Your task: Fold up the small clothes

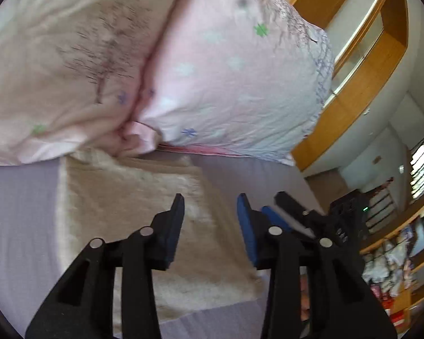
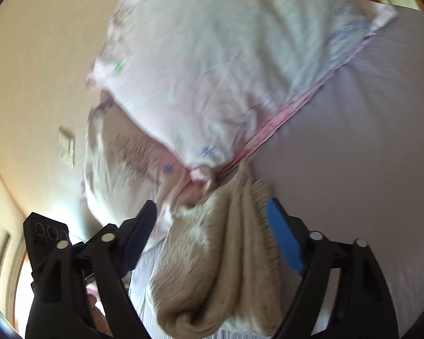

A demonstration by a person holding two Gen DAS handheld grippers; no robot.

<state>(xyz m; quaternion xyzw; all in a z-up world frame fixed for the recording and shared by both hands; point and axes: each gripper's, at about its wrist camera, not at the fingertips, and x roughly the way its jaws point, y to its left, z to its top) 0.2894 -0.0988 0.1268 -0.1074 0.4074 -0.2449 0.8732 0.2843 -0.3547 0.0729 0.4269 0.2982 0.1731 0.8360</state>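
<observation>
Beige knit garment (image 2: pixel 220 257) flat on the bed, between both gaping tongs, left (image 1: pixel 210 220) and right (image 2: pixel 212 226).

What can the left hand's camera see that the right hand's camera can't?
Only the left wrist view shows the wooden shelves, a bright window, and the other gripper, the right gripper, poking in beside the left gripper.

Only the right wrist view shows a bare cream wall with a wall switch.

Both show the beige knit garment, the pink flowered pillows, the lilac bedsheet, and open jaws.
</observation>
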